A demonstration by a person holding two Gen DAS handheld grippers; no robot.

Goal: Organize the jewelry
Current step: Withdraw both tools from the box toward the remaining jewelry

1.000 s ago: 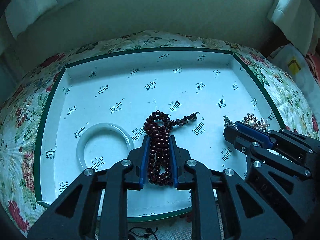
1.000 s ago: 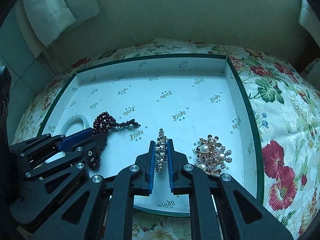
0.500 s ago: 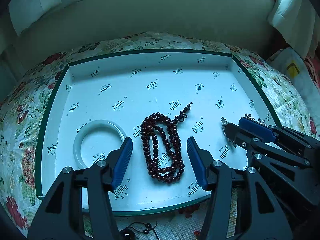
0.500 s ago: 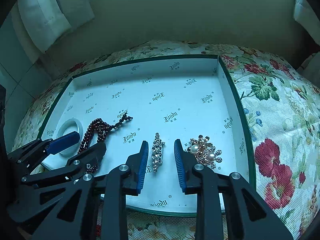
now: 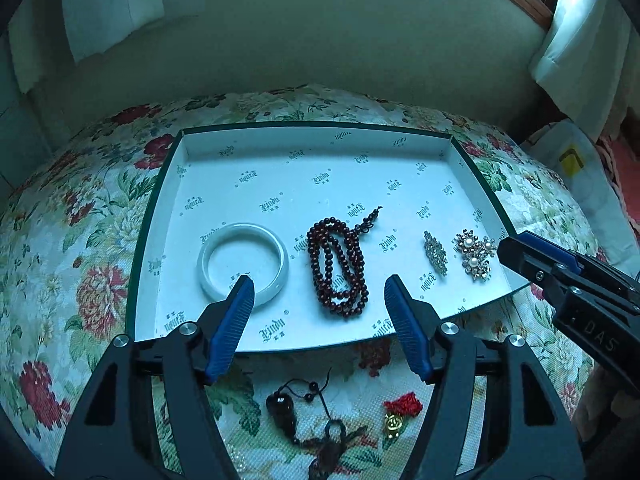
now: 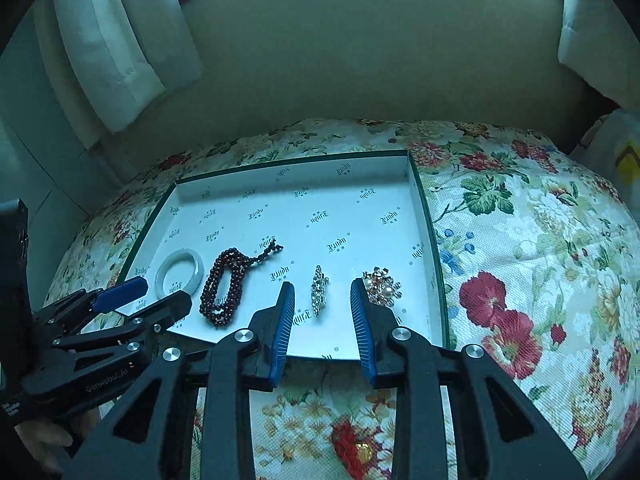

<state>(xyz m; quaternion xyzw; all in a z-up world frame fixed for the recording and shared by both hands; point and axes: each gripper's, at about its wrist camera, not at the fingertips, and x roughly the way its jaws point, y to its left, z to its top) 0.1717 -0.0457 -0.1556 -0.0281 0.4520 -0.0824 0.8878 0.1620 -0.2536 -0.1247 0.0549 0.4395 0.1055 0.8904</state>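
A white shallow box point(image 5: 280, 168) point(image 6: 340, 216) with a green rim lies on the floral cloth. In it, left to right, lie a white bangle point(image 5: 242, 263) point(image 6: 179, 274), a dark red bead necklace point(image 5: 338, 266) point(image 6: 226, 286), a rhinestone bar brooch point(image 5: 435, 253) point(image 6: 318, 290) and a gold pearl flower brooch point(image 5: 475, 254) point(image 6: 383, 283). My left gripper point(image 5: 320, 300) is open and empty, above the box's near edge in front of the beads. My right gripper point(image 6: 322, 306) is open and empty, in front of the bar brooch.
On the cloth in front of the box lie a dark pendant on a black cord point(image 5: 286, 412) and a red knot charm with a gold piece point(image 5: 400, 414) point(image 6: 354, 446). A wall runs behind the table; curtains hang at both sides. A white bag point(image 5: 576, 168) stands at the right.
Both grippers let go of their pieces, opened wide and pulled back and up from the box. The bead necklace and the bar brooch now lie loose in the box.
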